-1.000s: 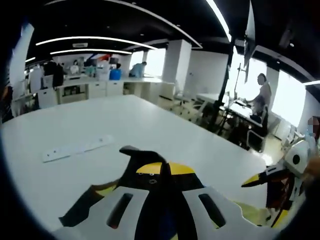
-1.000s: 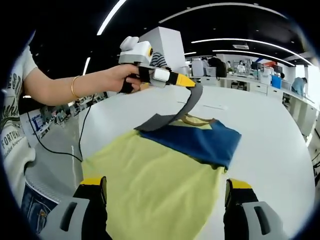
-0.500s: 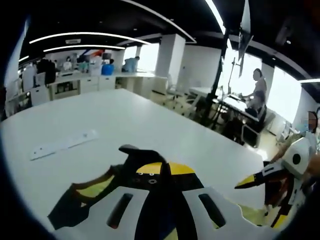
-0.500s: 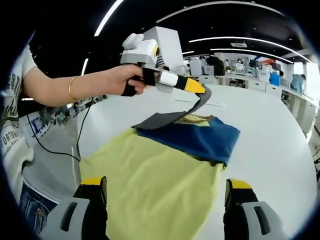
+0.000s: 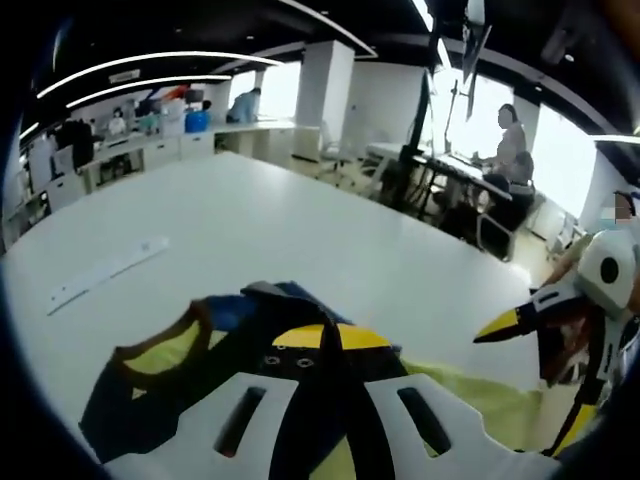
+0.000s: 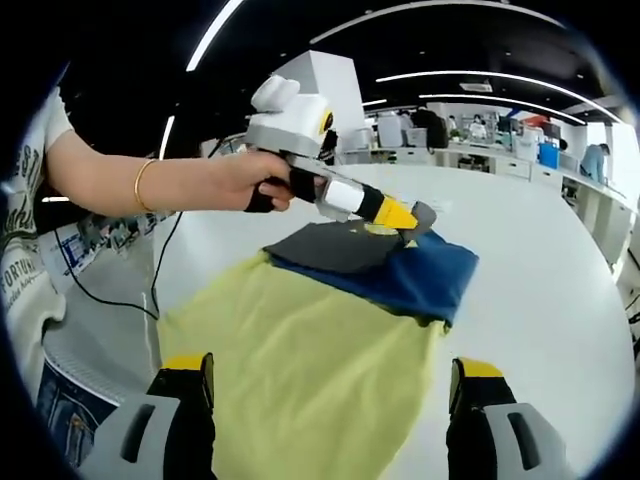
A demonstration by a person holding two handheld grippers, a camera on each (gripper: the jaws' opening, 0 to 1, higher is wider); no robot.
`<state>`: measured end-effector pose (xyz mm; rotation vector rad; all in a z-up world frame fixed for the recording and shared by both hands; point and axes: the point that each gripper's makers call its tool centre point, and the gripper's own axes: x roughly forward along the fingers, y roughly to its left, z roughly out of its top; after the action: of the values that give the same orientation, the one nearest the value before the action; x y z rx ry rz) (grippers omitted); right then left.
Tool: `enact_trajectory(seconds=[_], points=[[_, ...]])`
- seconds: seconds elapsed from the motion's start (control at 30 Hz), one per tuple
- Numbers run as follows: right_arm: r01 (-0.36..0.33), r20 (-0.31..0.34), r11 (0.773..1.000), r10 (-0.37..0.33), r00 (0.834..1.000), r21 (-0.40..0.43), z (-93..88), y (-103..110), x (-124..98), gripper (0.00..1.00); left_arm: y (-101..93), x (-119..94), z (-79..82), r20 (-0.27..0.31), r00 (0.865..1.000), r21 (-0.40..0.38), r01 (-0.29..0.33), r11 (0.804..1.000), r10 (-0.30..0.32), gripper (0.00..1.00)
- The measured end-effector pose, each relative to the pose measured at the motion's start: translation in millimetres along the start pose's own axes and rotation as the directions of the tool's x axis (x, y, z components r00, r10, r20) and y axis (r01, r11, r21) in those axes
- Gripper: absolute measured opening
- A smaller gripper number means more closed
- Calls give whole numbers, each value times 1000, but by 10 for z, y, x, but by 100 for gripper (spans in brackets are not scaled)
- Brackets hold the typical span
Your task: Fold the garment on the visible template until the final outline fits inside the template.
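Bright, even light from the ceiling strip lights (image 6: 455, 72); the windows (image 5: 565, 160) blow out to white glare in the left gripper view. Heavy fisheye bending at edges, room beyond soft. White desk (image 5: 250, 230) shows mild sheen, shadows faint.

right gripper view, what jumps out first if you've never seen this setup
The yellow and blue shirt spread on the white table, its blue end folded over itself at the far side. Above it a hand holds the left gripper, shut on a grey flap of the shirt. The right gripper stands open in the foreground.
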<state>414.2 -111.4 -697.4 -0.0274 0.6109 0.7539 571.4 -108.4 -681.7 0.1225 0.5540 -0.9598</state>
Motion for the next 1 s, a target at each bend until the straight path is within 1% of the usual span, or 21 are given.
enact_trajectory(seconds=[0.23, 0.37, 0.4, 0.47, 0.5, 0.53, 0.57, 0.7, 0.77, 0.83, 0.93, 1.0], points=[[4, -5, 1000, -3, 1000, 6, -38, -5, -6, 97, -87, 103, -178, -36, 999, 7, 21, 1000, -21, 0], [3, -5, 1000, -3, 1000, 8, -46, -8, -17, 97, -122, 91, -223, -28, 999, 11, 43, 999, -43, 2], [2, -5, 1000, -2, 1000, 8, -47, -10, -19, 97, -128, 84, -235, -29, 998, 26, 48, 999, -47, 5], [1, -5, 1000, -1, 1000, 8, -49, -11, -20, 98, -127, 57, -260, -31, 999, 33, 46, 998, -45, 17], [-1, -6, 1000, 1, 1000, 9, -51, -8, -19, 98, -125, 42, -265, -28, 999, 34, 47, 998, -46, 20], [-4, -9, 1000, 4, 1000, 7, -54, 0, -17, 98, -129, 20, -264, -20, 998, 34, 54, 998, -53, 22], [-8, -11, 1000, 8, 1000, 5, -55, 6, -14, 98, -128, 1, -264, -15, 998, 37, 58, 998, -57, 27], [-22, -20, 1000, 22, 1000, -9, -51, 29, -9, 99, -107, -107, -260, 8, 998, 64, 60, 996, -61, 46], [-29, -22, 999, 29, 999, -16, -43, 42, -7, 99, -85, -172, -249, 30, 998, 72, 61, 996, -63, 56], [-39, -26, 999, 39, 999, -22, -31, 65, -2, 99, -49, -238, -257, 42, 997, 52, 60, 997, -62, 63], [-51, -31, 998, 50, 998, -34, -10, 87, 9, 99, -22, -319, -283, 50, 997, 54, 58, 997, -60, 71], [-61, -29, 997, 60, 998, -39, 15, 113, 12, 99, 7, -407, -297, 60, 997, 57, 50, 997, -53, 79]])
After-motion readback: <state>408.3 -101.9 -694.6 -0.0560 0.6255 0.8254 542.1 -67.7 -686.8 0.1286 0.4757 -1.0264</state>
